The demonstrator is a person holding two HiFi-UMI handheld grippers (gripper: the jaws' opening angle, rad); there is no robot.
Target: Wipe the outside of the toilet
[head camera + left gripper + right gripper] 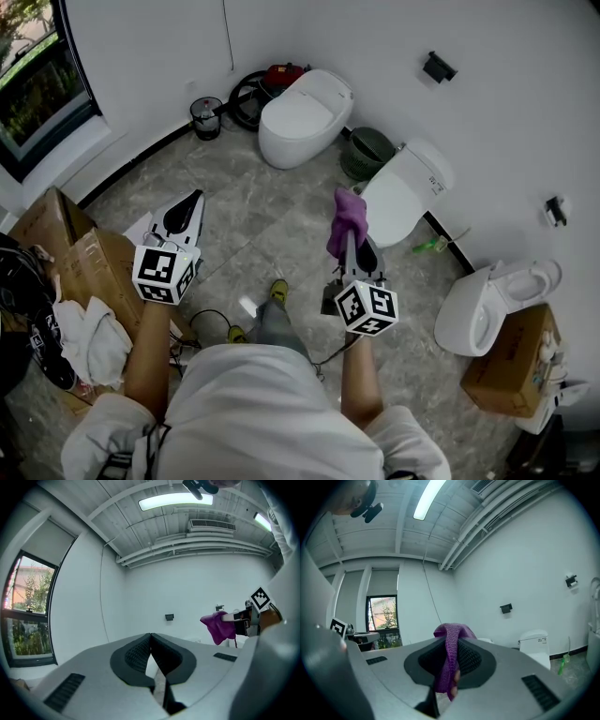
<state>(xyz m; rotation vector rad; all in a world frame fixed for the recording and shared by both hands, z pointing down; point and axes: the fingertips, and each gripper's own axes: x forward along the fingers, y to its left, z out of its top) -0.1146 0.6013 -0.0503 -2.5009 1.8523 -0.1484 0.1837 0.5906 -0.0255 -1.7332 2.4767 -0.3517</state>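
Right gripper (352,242) is pinching a purple cloth (348,214); left gripper (192,200) is hovering with jaws pressed together, empty.
The cloth is drooping, soft and light, so gripping it bunched looks best. The nearest toilet (405,195), apparently hard and glossy, is standing right of centre.

Bare, plain room; reads as a store or test space for sanitary ware, not a home bathroom.

- Three toilets share one grey stone-tile floor (253,211): egg-shaped toilet (302,117) near the far wall, toilet with a cistern (405,192) against the right wall, toilet with its lid up (487,305) further along that wall.
- Cardboard boxes (56,234) at the floor's left edge; another box (511,361) just beside the lid-up toilet.
- Ceiling is open: strip light (176,500), air-conditioner unit (212,525), exposed pipes (197,550).
- White walls (506,112).
- Dark-framed window (37,84), trees outside.
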